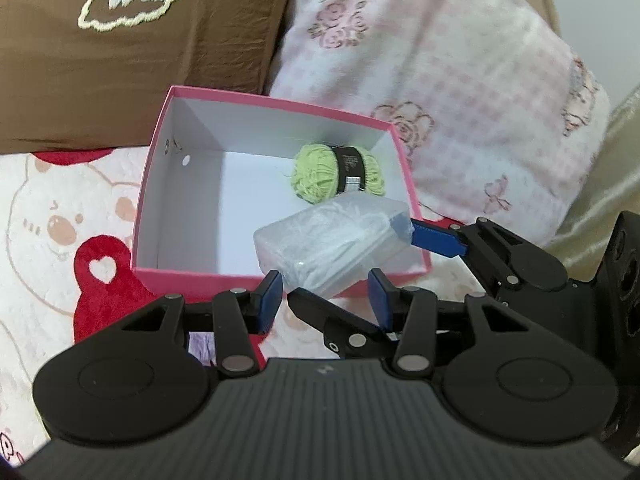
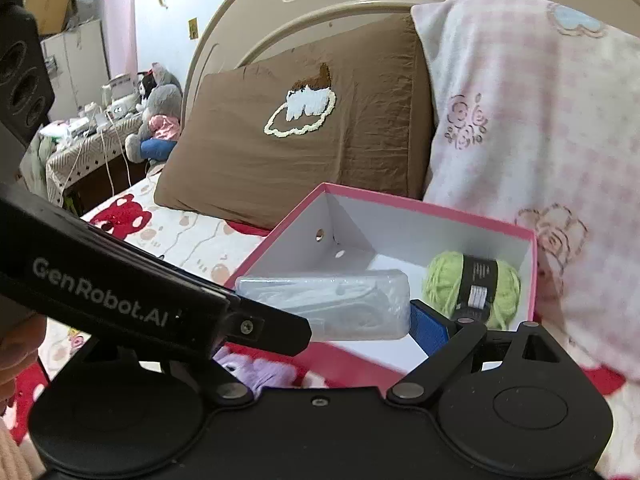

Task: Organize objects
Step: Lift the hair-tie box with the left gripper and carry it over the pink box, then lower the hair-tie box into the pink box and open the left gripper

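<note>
A clear plastic case [image 1: 332,240] of pale, indistinct contents sits at the lower middle of the left wrist view, tilted over the near right corner of a pink box [image 1: 256,100] with white inner walls. The right tool [image 1: 352,256] has hold of it: its jaws stand wide, one blue pad [image 1: 436,238] against the case's right end, the other black finger under its near left end. In the right wrist view the case [image 2: 324,302] lies at the centre, and that tool's right blue pad [image 2: 430,326] touches its right end.

The left tool [image 1: 322,302] is just below the case in its own view, jaws part open; its blue pads [image 1: 270,300] flank the case's near lower corner, and whether they press on it I cannot tell.

Inside the box, at the far right, lies a green yarn ball [image 1: 338,172] with a black label band. The box rests on a bed sheet [image 1: 52,216] printed with red and pink cartoon figures. Behind it lean a brown pillow [image 1: 140,60] at the upper left and a pink checked blanket [image 1: 460,100] at the upper right.
</note>
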Available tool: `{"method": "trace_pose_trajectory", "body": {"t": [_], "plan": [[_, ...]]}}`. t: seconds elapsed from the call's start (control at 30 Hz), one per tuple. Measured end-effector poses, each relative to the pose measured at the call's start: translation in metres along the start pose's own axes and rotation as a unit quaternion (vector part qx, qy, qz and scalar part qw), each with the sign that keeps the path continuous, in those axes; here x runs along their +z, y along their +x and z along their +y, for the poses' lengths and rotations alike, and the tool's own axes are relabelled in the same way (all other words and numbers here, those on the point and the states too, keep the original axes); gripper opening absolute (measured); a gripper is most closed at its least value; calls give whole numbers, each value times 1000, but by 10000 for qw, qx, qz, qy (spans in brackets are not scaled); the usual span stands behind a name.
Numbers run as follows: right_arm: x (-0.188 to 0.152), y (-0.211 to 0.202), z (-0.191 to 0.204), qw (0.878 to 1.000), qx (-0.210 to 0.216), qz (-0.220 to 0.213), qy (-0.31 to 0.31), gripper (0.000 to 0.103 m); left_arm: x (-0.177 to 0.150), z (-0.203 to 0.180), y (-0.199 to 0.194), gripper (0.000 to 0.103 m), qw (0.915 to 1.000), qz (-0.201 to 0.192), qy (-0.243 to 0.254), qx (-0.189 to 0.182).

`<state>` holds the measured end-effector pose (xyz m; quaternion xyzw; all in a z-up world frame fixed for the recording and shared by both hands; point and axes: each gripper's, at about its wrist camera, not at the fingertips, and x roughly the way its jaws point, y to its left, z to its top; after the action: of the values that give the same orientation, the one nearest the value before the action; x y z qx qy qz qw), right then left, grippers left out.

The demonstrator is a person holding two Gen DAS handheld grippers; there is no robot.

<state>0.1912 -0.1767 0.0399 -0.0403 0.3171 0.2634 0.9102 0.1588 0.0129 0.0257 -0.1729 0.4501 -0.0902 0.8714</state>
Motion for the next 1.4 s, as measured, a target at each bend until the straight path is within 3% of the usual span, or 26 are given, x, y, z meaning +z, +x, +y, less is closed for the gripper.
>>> {"method": "trace_pose_trajectory", "body": {"t": [0.47, 0.63, 0.77, 1.23, 1.4], "plan": [[16, 93, -56, 9981, 413, 461, -47, 94, 58, 42, 90, 44, 9974, 600, -259, 294], [18, 127, -61, 9931, 549, 980, -347, 94, 56, 65, 114, 44, 9943, 753, -736, 162], [18, 146, -64, 9880, 560, 1371, -450, 94, 56, 73, 128, 44, 9939, 813, -734, 152], [10, 162, -80, 9738, 919, 2080, -28, 94, 54, 79, 143, 43, 9924, 1042, -614, 203], [12, 161, -83, 9756, 764, 2051, 165, 80, 56, 82, 148, 43, 9940, 874, -566, 344]]}}
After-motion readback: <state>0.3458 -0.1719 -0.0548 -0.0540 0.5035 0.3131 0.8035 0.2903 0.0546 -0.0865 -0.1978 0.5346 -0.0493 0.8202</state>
